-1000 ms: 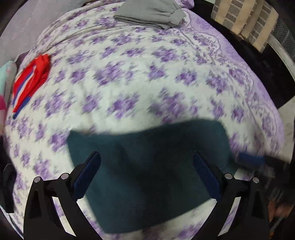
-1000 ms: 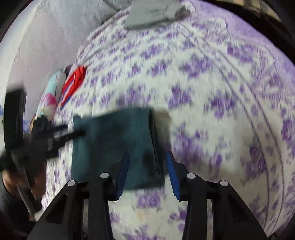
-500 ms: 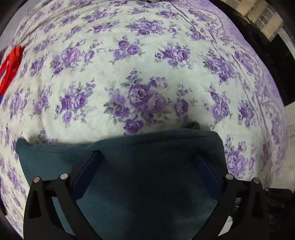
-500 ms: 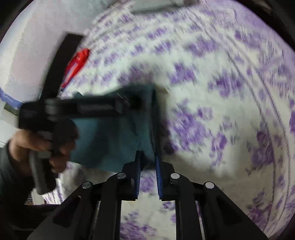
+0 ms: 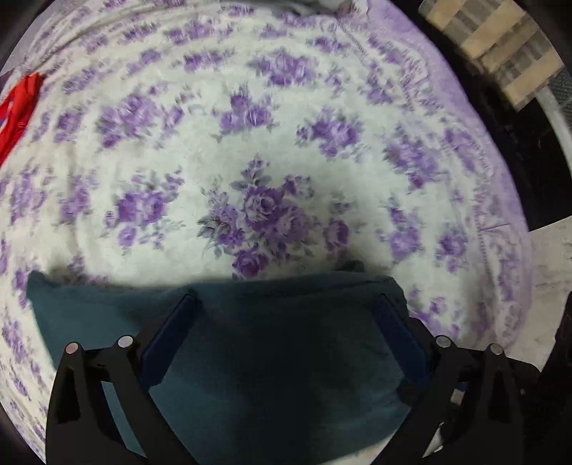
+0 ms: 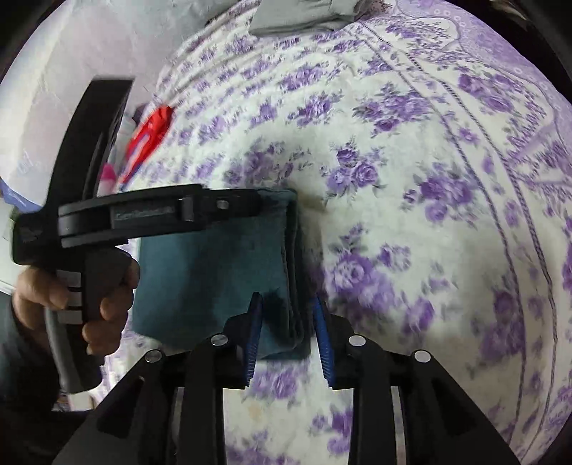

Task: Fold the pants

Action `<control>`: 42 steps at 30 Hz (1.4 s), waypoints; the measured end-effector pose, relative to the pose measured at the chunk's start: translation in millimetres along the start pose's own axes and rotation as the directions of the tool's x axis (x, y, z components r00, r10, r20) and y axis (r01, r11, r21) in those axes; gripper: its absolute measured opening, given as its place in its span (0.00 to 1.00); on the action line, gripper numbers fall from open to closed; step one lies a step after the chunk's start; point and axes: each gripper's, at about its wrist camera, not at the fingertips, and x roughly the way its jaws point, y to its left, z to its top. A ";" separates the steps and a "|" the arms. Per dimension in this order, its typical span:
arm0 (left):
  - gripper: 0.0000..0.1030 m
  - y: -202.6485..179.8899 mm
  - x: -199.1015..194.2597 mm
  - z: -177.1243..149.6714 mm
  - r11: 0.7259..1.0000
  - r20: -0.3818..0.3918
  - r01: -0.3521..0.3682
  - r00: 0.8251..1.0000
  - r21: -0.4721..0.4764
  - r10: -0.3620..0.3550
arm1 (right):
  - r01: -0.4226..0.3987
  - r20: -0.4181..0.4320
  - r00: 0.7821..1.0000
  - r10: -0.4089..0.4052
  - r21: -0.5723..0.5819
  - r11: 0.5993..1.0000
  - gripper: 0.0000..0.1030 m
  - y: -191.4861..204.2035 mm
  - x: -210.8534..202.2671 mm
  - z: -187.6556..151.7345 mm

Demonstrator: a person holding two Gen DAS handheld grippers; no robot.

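Teal, soft-napped fleece pants (image 6: 214,272) lie folded into a thick, roughly rectangular pad on the bed, its layered edges stacked along the right side and its top face smooth with faint creases. They rest on a plush white bedspread printed with purple roses (image 5: 264,211), fuzzy in texture and bordered with a lavender band. The left gripper (image 5: 282,314), black plastic with dark blue pads, hovers over the pad with its fingers spread wide apart, and the pants fill the space beneath them. The right gripper (image 6: 287,332), with ribbed bright blue pads, stands parted around the near right corner of the stacked folds, not clamped. A crumpled red garment (image 6: 148,137) lies near the bed's far left edge, and a folded grey cloth (image 6: 304,16) sits at the far end.
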 end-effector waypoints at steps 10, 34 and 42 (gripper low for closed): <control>0.95 40.0 -56.8 -31.4 0.988 0.099 0.128 0.988 -0.082 -0.119 | 0.004 0.015 1.000 -0.006 0.073 0.997 0.65 -9.9 -10.9 1.5; 0.76 176.6 -46.8 -116.1 0.964 0.025 0.025 1.000 -0.265 -0.019 | -0.044 -0.016 0.999 0.044 -0.004 0.999 0.80 37.3 43.0 4.3; 0.59 182.9 -49.0 -112.5 0.954 0.030 0.134 0.991 -0.270 -0.131 | -0.149 -0.052 0.987 0.151 0.038 0.988 0.50 23.5 46.6 -0.6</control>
